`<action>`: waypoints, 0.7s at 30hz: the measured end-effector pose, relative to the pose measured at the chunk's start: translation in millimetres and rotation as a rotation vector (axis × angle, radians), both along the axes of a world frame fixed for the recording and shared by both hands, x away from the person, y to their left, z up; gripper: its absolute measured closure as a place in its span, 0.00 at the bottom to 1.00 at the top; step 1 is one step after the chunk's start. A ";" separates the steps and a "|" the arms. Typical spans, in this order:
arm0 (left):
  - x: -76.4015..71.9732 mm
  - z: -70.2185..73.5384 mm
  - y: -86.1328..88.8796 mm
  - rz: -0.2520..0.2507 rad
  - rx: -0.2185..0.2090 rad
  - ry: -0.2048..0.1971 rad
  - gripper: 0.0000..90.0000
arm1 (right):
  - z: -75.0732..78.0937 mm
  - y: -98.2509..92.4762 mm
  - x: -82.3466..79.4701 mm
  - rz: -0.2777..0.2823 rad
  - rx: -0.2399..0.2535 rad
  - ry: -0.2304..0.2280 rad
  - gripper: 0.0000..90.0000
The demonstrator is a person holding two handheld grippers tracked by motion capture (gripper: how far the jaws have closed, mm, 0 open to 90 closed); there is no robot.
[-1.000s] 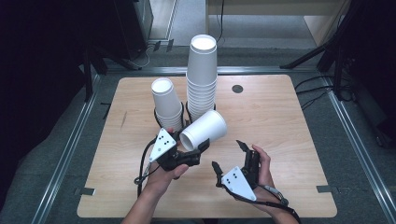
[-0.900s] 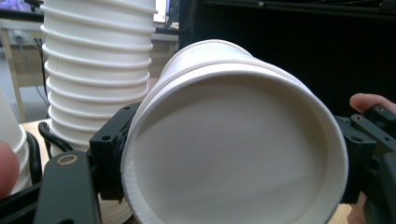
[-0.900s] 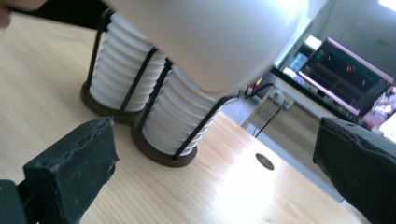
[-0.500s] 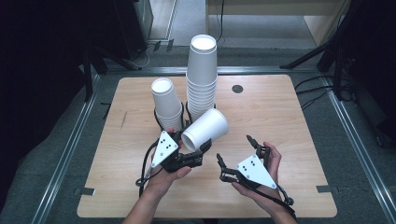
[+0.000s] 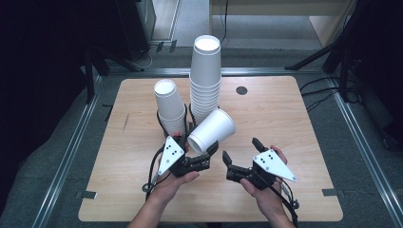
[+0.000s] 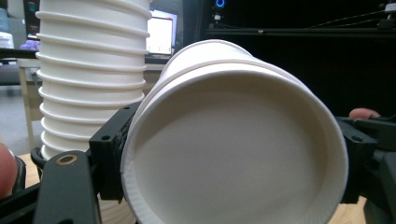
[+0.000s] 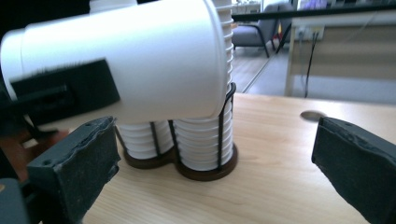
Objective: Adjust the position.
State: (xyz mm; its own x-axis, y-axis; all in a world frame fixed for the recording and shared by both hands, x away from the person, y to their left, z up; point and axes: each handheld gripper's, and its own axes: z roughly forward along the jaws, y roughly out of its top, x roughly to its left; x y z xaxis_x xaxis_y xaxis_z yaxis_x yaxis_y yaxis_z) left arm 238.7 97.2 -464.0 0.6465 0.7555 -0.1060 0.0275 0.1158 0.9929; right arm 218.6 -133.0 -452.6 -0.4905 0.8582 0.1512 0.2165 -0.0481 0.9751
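Note:
A white paper cup (image 5: 212,130) hangs tilted on its side above the table, its wider end up and to the right. My left gripper (image 5: 199,147) is shut on its narrower end. In the left gripper view that end of the cup (image 6: 233,140) sits between the two black jaws. My right gripper (image 5: 240,148) stands open just right of the cup and holds nothing. In the right gripper view the cup (image 7: 135,60) is above and left of the wide gap of the right gripper (image 7: 210,163), and a left pad (image 7: 65,91) presses its side.
Behind the held cup, a tall cup stack (image 5: 205,80) and a shorter stack (image 5: 167,107) stand in black wire holders (image 7: 205,168) at mid table. A dark round hole (image 5: 242,90) lies at the back right. The wooden table (image 5: 294,123) has bare room at both sides.
My right gripper has risen and turned, so its jaws now point toward the held cup. The left gripper and its cup have stayed in place.

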 end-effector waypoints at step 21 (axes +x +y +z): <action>-2.5 -9.7 -12.2 -0.008 -0.041 -0.004 0.23 | -1.8 -14.8 5.9 -0.046 0.356 0.250 0.01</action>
